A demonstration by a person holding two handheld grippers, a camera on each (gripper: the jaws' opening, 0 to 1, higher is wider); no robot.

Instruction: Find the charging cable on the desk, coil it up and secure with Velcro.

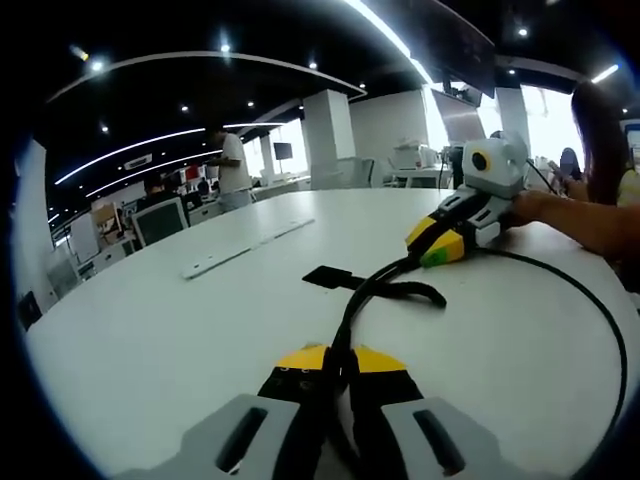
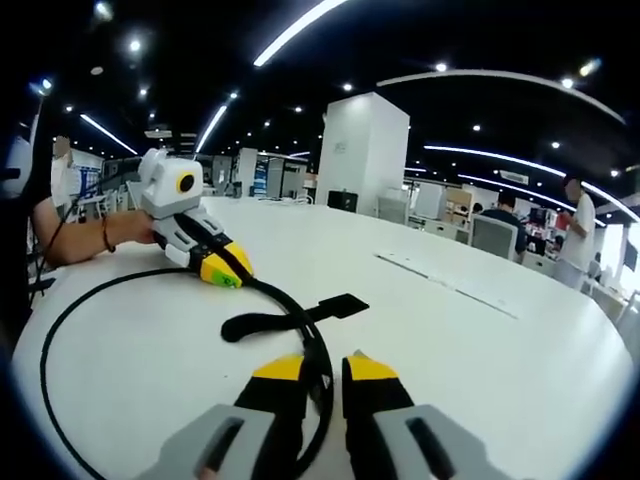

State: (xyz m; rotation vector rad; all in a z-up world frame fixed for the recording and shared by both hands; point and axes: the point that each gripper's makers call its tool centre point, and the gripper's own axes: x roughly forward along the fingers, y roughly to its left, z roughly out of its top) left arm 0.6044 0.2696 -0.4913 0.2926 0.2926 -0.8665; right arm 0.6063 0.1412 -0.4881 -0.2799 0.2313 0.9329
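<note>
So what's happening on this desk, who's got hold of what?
A person is working a thin black charging cable on a round white desk with two handheld yellow-tipped grippers. The left gripper is clamped on one stretch of the cable; the right gripper, seen across the desk, grips another stretch. Between them the cable sweeps out in one wide loop, not yet a tight coil. Its flat black Velcro strap lies open and unfastened on the desk.
</note>
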